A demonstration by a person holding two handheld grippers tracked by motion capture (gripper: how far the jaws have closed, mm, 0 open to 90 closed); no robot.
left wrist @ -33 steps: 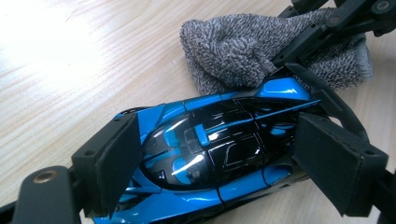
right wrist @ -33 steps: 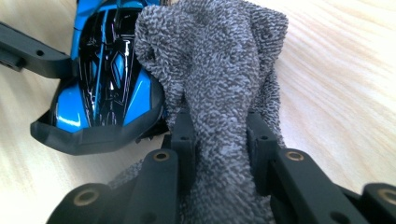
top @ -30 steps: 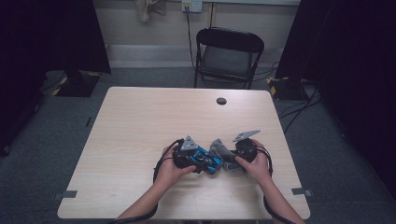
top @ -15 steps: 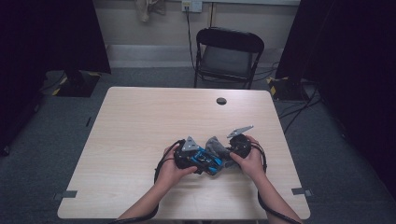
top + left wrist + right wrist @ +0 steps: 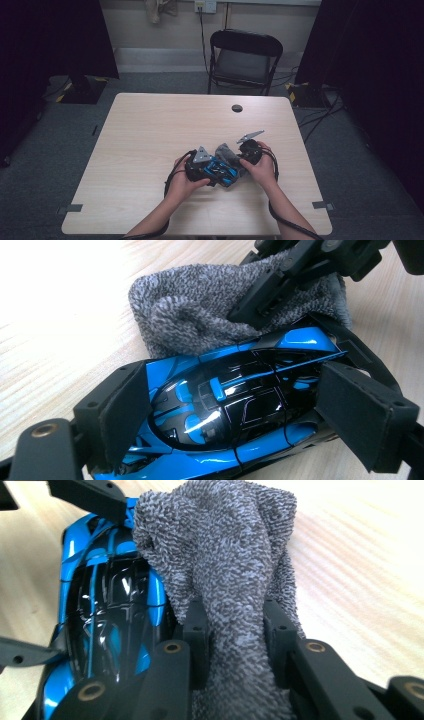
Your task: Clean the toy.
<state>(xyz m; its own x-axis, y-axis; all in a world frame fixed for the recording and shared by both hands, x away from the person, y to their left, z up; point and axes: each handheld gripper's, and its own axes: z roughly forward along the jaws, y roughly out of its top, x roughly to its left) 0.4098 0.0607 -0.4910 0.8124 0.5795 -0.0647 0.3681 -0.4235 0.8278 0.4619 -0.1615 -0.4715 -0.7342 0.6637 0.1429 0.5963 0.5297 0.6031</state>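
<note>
Toy car (image 5: 235, 410) lies crosswise between padded jaws, apparently.

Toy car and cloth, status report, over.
Left tongs shut on the blue toy car, held on the table. Right tongs shut on the grey cloth, cloth against car. Nothing in the way.

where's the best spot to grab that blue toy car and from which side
Probably across its middle, one pad on each long flank of the blue toy car, as the left gripper holds it now. The sides there run fairly flat and parallel, while the ends taper.
</note>
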